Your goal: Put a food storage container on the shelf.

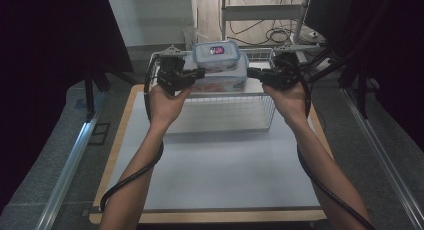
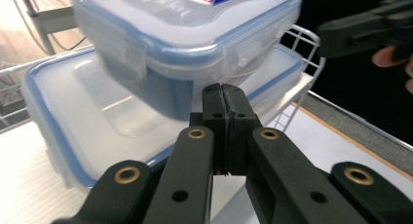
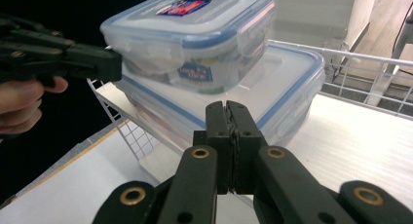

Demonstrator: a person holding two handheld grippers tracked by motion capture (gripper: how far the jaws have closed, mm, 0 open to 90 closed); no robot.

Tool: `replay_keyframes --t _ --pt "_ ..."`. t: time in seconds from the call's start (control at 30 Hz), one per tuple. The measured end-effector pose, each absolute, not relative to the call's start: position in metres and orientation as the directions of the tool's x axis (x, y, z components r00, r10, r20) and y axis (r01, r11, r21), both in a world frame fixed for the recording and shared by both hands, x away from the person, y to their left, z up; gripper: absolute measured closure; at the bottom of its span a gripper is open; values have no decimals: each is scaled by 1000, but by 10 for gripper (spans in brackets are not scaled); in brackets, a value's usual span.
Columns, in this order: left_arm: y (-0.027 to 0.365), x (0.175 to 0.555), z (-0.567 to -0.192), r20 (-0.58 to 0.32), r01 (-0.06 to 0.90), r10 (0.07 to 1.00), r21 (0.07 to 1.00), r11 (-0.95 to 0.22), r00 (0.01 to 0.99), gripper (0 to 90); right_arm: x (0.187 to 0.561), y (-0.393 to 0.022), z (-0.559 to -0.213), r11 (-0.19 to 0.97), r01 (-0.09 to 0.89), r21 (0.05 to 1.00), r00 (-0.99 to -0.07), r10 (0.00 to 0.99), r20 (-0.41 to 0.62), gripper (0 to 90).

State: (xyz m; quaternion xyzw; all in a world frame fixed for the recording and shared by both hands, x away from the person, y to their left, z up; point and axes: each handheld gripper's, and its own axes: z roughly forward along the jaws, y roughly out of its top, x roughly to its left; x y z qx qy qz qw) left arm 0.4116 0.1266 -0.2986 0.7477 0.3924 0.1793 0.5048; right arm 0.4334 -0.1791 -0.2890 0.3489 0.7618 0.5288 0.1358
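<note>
Two closed grippers flanking stacked food containers on a wire rack.

The left gripper [image 1: 200,74] and right gripper [image 1: 253,73] are pointing at the stack from opposite sides, each with jaws pressed together and gripping nothing. The small container [image 1: 215,54] is sitting on the large container [image 1: 220,76], which is resting on the wire rack [image 1: 260,110] at the far end of the desk [image 1: 220,175].

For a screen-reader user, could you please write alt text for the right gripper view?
A small clear food box with a blue-edged lid sits on a larger one, beside a white wire basket. The right gripper points at them with jaws shut and empty; the left gripper approaches opposite.
</note>
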Motion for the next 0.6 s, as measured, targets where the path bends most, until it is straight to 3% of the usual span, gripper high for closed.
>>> replay_keyframes --t 0.23,0.33,0.6 --pt "126 401 -299 -130 376 742 910 -173 657 826 427 -180 -295 207 374 904 -737 658 154 845" --pt "125 389 -299 -106 341 729 922 -182 676 682 421 -180 -298 206 364 908 -747 648 152 789" --pt "129 359 -316 -60 302 719 929 -212 692 340 392 -177 -312 285 309 907 -769 637 62 476"
